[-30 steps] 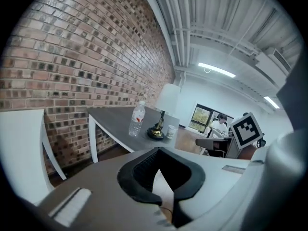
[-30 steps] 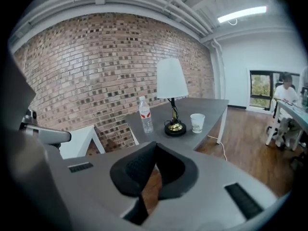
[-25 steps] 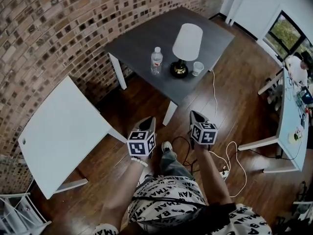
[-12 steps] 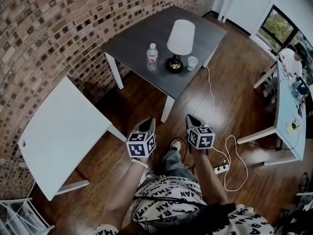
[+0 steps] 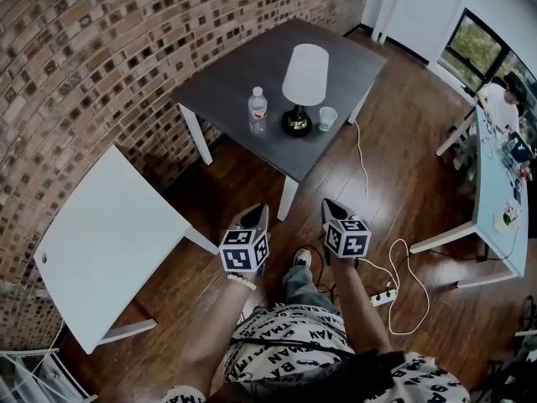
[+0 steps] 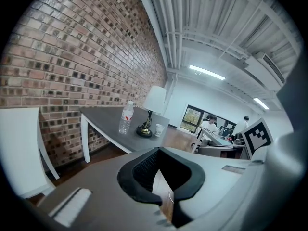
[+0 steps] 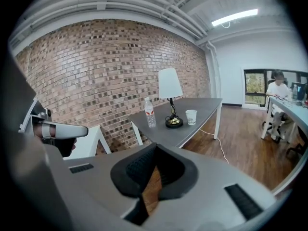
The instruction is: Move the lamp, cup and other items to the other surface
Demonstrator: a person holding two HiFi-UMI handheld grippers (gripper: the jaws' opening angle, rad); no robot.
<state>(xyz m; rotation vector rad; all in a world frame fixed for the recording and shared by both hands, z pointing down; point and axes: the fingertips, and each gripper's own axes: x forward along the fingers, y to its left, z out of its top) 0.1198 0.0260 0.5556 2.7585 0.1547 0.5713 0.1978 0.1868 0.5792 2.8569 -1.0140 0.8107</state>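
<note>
On the head view, the lamp [image 5: 304, 75], cup [image 5: 327, 117] and bottle [image 5: 258, 111] stand on the grey table [image 5: 237, 67], well ahead of my left gripper [image 5: 255, 215] and right gripper [image 5: 329, 207]. The left gripper view shows its jaws pressed together, empty; the right gripper view shows the same.

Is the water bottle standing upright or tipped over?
Upright: the water bottle stands cap up on the grey table, beside the lamp.

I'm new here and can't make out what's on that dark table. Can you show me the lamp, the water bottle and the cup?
lamp [image 5: 304, 75], head view, on its white shade.
water bottle [image 5: 258, 113], head view, on its clear body.
cup [image 5: 327, 119], head view, on its white side.
</note>
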